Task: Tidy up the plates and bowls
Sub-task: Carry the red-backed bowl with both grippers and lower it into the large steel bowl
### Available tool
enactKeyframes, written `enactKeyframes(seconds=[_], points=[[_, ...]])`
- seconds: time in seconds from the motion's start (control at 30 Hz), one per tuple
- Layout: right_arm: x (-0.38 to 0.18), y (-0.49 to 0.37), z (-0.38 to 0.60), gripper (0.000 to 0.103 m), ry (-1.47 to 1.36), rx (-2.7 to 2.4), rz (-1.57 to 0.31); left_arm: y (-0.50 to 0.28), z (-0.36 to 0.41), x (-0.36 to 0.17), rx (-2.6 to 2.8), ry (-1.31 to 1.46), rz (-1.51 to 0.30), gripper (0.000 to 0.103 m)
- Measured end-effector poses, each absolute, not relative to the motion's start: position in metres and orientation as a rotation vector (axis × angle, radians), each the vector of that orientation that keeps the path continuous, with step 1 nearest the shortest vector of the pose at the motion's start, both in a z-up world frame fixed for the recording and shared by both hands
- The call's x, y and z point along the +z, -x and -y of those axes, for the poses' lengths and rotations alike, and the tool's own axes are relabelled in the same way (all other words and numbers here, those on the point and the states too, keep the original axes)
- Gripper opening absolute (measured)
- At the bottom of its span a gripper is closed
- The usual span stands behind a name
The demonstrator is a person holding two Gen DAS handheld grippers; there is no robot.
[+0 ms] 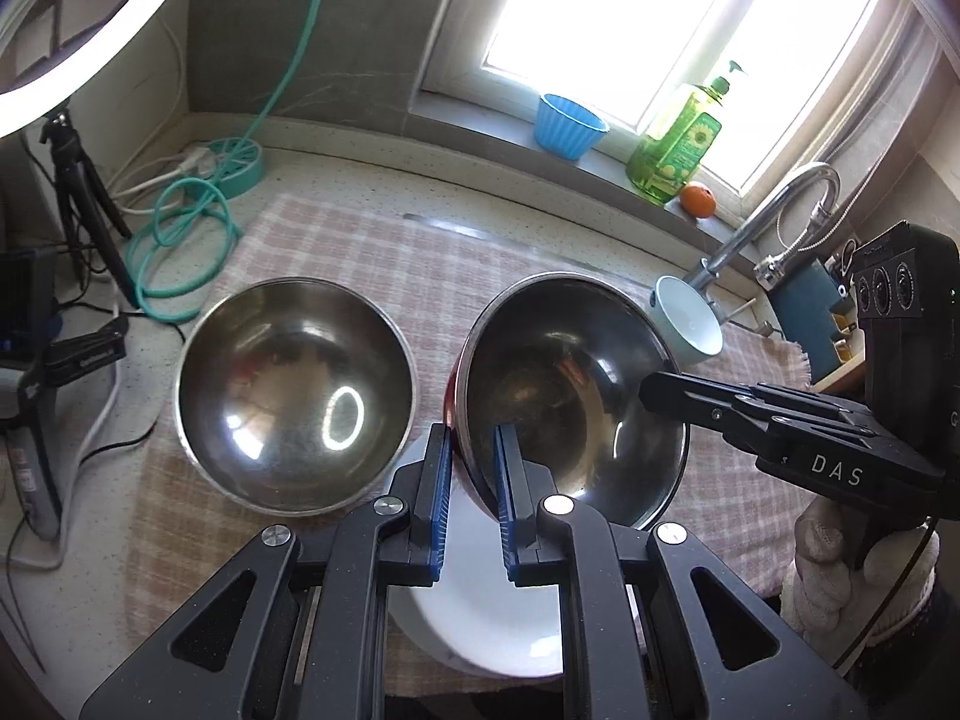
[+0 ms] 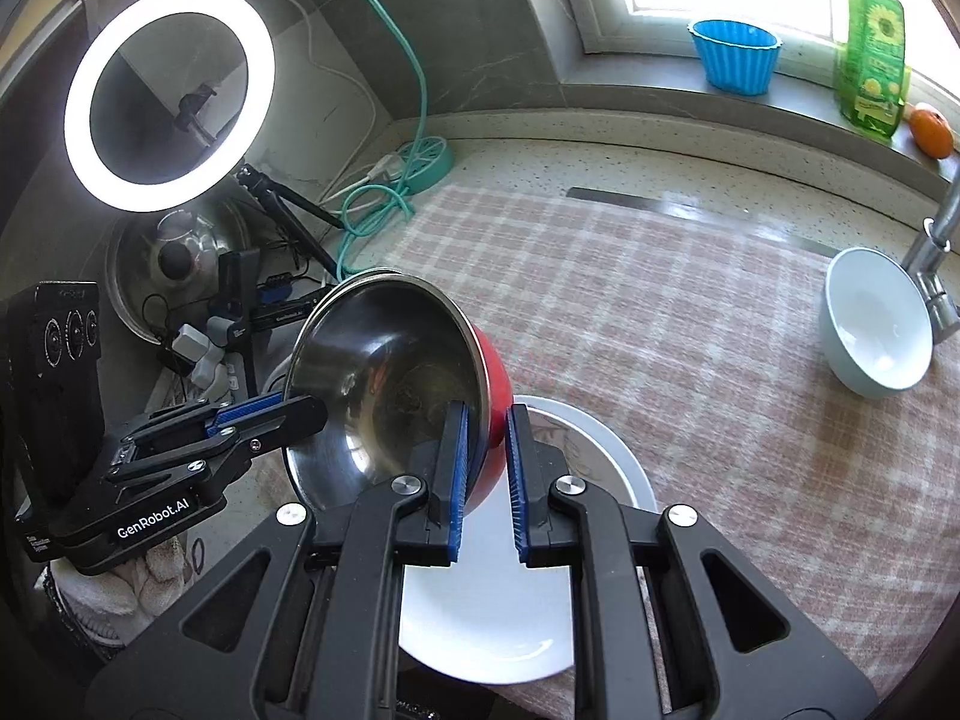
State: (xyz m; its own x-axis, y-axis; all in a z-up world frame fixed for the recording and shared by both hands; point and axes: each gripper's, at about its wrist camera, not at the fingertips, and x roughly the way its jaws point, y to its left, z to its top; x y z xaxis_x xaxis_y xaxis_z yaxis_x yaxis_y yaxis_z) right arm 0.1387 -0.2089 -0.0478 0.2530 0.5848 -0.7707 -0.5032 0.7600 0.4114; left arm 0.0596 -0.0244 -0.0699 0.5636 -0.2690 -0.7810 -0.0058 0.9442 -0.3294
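Home kitchen: faucet (image 1: 780, 204), dish soap (image 1: 678, 144) on the windowsill.

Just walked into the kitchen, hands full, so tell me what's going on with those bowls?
A person holding two grippers has a red-bottomed steel bowl tilted up above a white plate. The left gripper and the right gripper each clamp opposite sides of its rim. A second steel bowl sits on the checked cloth, and a white bowl stands by the faucet.

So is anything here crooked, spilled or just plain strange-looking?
Nothing spilled or broken. The odd sight is the red-bottomed steel bowl: it hangs steeply tilted above the white plate, with the left gripper and the right gripper each pinching its rim from opposite sides. The other steel bowl sits level on the checked cloth.
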Motion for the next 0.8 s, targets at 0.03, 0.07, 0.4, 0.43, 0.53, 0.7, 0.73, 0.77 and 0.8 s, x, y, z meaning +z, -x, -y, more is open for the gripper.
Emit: enactKeyframes(seconds=[0.03,0.07,0.4,0.43,0.53,0.7,0.73,0.77,0.8], points=[[-0.048,-0.140,0.202,0.013,-0.083,0.749,-1.088,-0.059,0.017,-0.070,-0.148,0.318,-0.962,0.012],[-0.048,-0.141,0.194,0.013,-0.081,0.756,-1.090,-0.058,0.011,-0.071,-0.139,0.324,-0.961,0.012],[-0.059,-0.152,0.129,0.013,-0.045,0.794,-1.110,-0.066,-0.044,-0.088,-0.062,0.368,-0.987,0.012],[-0.060,-0.153,0.124,0.013,-0.042,0.793,-1.111,-0.067,-0.048,-0.090,-0.058,0.373,-0.991,0.012],[-0.064,-0.158,0.111,0.013,-0.026,0.792,-1.118,-0.072,-0.058,-0.096,-0.048,0.382,-1.001,0.012],[-0.077,-0.167,0.096,0.013,-0.023,0.782,-1.152,-0.077,-0.068,-0.102,-0.038,0.383,-1.013,0.012],[-0.080,-0.168,0.094,0.013,-0.019,0.781,-1.161,-0.078,-0.069,-0.102,-0.035,0.381,-1.014,0.012],[-0.083,-0.169,0.091,0.013,-0.016,0.780,-1.168,-0.080,-0.070,-0.103,-0.034,0.376,-1.017,0.012],[-0.087,-0.170,0.089,0.013,-0.013,0.777,-1.176,-0.081,-0.072,-0.105,-0.033,0.373,-1.022,0.012]])
